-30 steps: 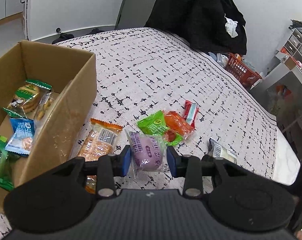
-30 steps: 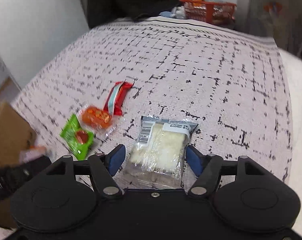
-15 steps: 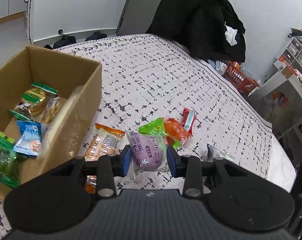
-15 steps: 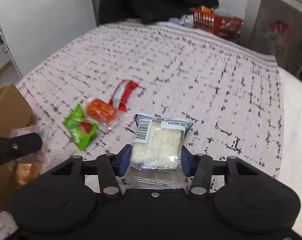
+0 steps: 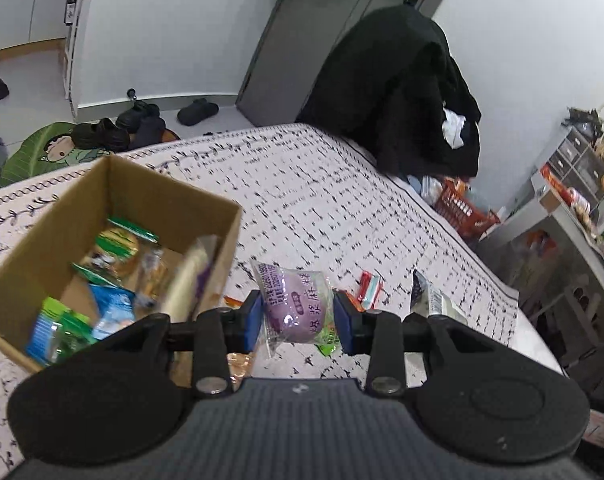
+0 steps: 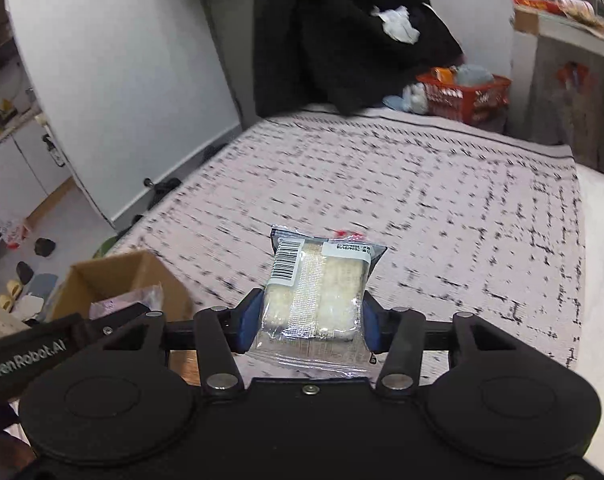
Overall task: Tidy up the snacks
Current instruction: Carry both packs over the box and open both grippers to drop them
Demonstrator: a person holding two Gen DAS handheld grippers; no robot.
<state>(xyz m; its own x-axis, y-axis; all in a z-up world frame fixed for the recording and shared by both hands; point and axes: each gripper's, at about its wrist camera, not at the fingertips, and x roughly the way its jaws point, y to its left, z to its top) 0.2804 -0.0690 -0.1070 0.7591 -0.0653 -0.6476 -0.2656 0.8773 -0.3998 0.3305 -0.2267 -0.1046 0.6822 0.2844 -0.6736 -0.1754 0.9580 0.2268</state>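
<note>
Gripping purple bun packet [image 5: 296, 307] in left tool [image 5: 297, 316], beside cardboard box [image 5: 150, 196]

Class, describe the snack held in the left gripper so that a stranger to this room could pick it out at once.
Start at the cardboard box on the patterned bedspread. Just right of it, the left gripper pinches a clear packet holding a round purple bun. No other snack nearby is purple.

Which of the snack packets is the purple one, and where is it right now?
It is the purple bun packet, pinched between the left gripper's blue pads beside the cardboard box. The right gripper holds a pale, clear-wrapped cake packet.
</note>
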